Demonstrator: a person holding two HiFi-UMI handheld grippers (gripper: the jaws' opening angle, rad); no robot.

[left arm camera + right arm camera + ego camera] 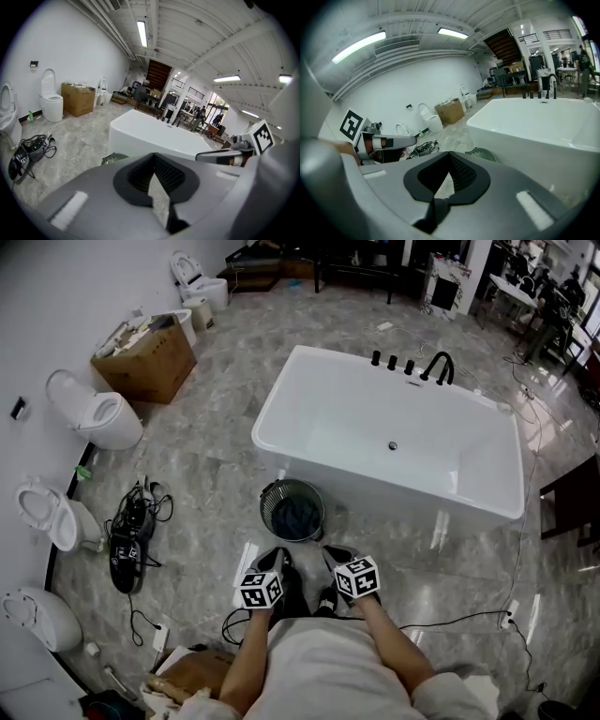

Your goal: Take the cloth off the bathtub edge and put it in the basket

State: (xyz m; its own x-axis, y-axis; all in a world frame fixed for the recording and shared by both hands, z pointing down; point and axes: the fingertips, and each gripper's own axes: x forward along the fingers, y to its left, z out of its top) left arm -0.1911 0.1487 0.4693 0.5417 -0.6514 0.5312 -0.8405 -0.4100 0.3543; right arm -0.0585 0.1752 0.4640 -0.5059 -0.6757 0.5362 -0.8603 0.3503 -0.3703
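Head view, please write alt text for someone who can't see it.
A dark cloth lies in a mesh basket on the floor in front of a white bathtub. Nearer the camera, a person holds the left gripper and right gripper side by side, both shut and empty. Toilets line the left wall.

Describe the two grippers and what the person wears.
Both the left gripper and right gripper have grey bodies, black ribbed fingers and a white cube printed with black square markers. The person wears a pale short-sleeved top.
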